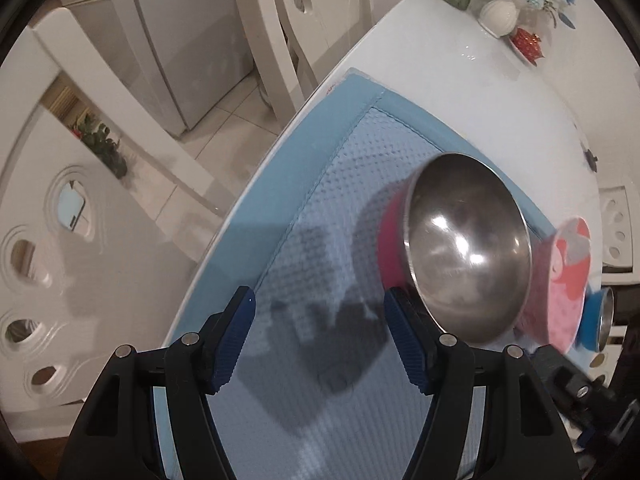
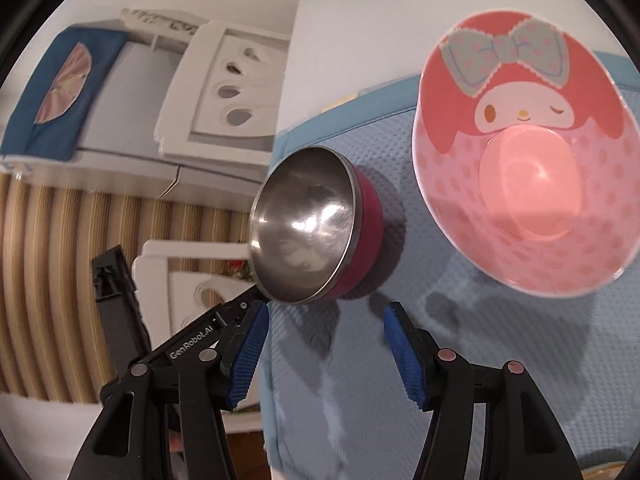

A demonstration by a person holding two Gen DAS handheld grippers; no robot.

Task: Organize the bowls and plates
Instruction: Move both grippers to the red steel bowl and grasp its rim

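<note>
The magenta-sided steel bowl (image 2: 308,236) shines glossy inside; the pink cartoon-printed plastic bowl (image 2: 524,184) looks smooth; the blue waffle-textured cloth mat (image 1: 340,208) is matt.

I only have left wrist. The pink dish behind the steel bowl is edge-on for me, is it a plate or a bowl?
Observer: A bowl. Right wrist looks into the pink bowl: deep, cartoon rabbit with a bow printed inside, nothing in it.
Operator: Touching the steel bowl?
Observer: No. Mat shows between it and the steel bowl.
Operator: Right gripper holding anything?
Observer: No. The right gripper is open over bare mat, just short of both bowls.
</note>
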